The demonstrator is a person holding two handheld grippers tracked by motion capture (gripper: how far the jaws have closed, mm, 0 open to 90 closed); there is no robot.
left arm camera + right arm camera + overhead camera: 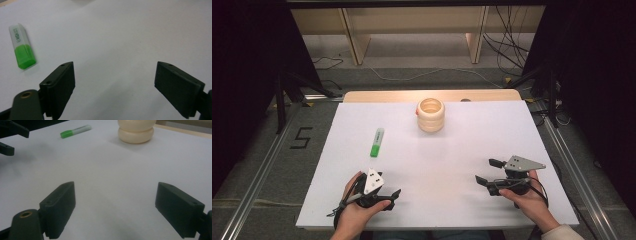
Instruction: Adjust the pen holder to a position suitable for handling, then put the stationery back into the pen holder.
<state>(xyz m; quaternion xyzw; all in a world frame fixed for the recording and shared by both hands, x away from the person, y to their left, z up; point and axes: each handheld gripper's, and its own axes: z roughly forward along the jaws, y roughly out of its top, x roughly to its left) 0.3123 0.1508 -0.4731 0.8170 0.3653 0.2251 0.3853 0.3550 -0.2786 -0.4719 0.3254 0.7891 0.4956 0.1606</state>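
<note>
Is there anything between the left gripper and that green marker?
Nothing: in the high view, only bare white table separates the left gripper from the green marker.

One green highlighter [377, 142], lying flat on the counter [452, 155]. One cream-coloured ringed wooden holder [430, 114], standing near the far edge; three stacked bulges countable on its side. One small red thing peeking out behind the holder, too hidden to tell what. Two claws: left claw [390, 196] and right claw [487, 171], each with two black jaws standing wide, nothing between. Two hands, one per claw. Two grey three-cornered plates, one atop each.
</note>
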